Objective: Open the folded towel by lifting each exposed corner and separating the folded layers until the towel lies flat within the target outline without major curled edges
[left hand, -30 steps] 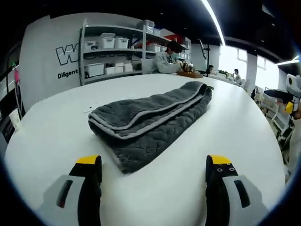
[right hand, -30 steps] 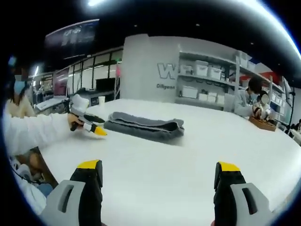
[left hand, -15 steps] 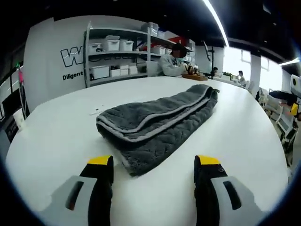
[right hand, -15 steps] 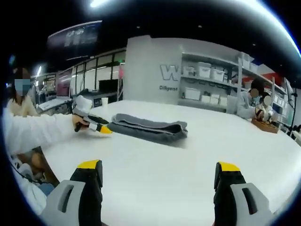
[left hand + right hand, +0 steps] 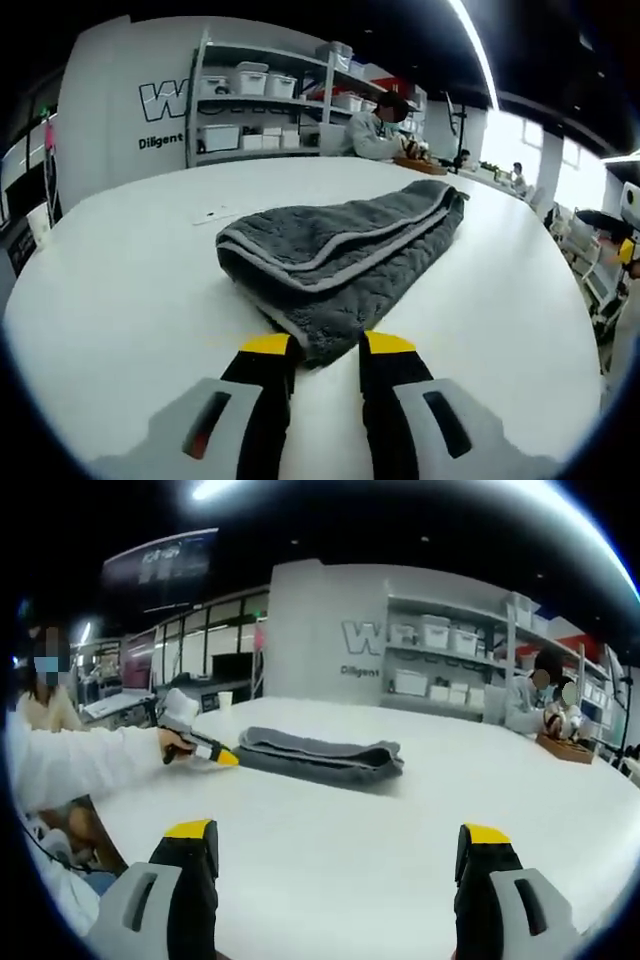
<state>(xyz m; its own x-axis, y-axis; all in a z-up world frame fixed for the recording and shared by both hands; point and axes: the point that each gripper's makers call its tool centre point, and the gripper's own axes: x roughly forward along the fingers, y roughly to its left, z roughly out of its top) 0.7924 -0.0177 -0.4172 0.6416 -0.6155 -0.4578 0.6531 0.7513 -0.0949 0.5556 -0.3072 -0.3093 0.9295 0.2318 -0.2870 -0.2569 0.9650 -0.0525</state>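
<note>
Left gripper view: the left gripper (image 5: 327,345) has its jaws drawn narrow, the yellow tips flanking the near corner of the towel (image 5: 335,250). Whether the tips actually pinch the corner cannot be told; the fabric sits between them at the tip line. The towel is grey, folded in several layers with a pale edge band, and it extends away from the jaws and to their right across the white table (image 5: 130,280). A small pale mark lies on the table beyond the towel, left of the jaws. Farther off, past the table edge, stands a shelf (image 5: 265,100) with white bins, and a seated person (image 5: 375,130) works to its right.

Right gripper view: the right gripper (image 5: 340,845) has its jaws spread wide over bare table, holding nothing. The towel (image 5: 320,757) lies well ahead of the jaws, slightly to their left. The left gripper (image 5: 205,748) shows at the towel's left end, its yellow tip at the fabric, held by a hand with a white sleeve (image 5: 75,765).
</note>
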